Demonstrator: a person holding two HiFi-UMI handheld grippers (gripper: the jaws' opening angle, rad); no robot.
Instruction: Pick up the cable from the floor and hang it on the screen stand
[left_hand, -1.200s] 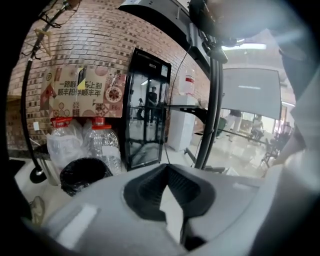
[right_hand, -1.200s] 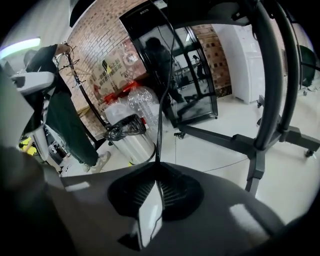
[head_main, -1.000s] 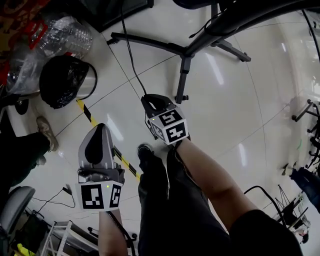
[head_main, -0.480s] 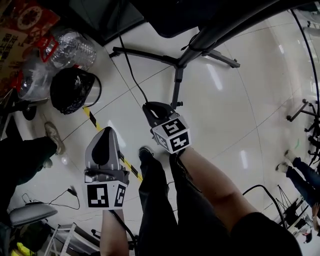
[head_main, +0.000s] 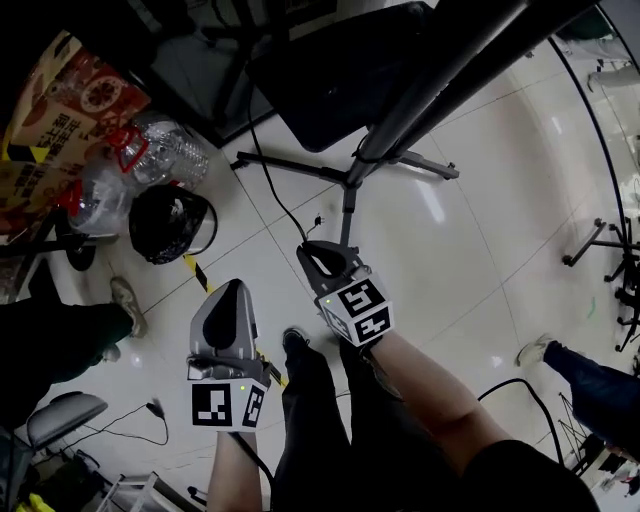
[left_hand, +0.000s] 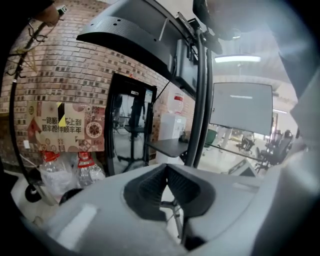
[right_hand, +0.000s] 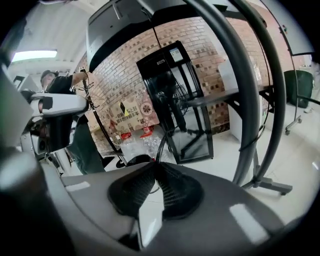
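A thin black cable (head_main: 272, 185) runs over the pale floor from under the dark screen (head_main: 340, 70) to my right gripper (head_main: 310, 250), which is shut on it. In the right gripper view the cable (right_hand: 160, 146) rises straight out of the closed tips of the right gripper (right_hand: 157, 165). The screen stand's slanted pole (head_main: 430, 90) and its floor legs (head_main: 300, 168) stand just beyond that gripper. My left gripper (head_main: 233, 288) hangs to the left, shut with nothing between its tips. In the left gripper view the left gripper (left_hand: 165, 168) faces the stand's pole (left_hand: 200, 100).
A black helmet-like bowl (head_main: 170, 222), clear plastic bottles (head_main: 160, 155) and a printed cardboard box (head_main: 60, 110) lie at the left. Yellow-black tape (head_main: 200, 272) crosses the floor. Another cable (head_main: 520, 385) loops at the lower right. A bystander's shoe (head_main: 125, 300) is at the left.
The head view has tilted up, so more of the screen and stand shows. Both grippers have kept their pose; the right one still holds the cable.
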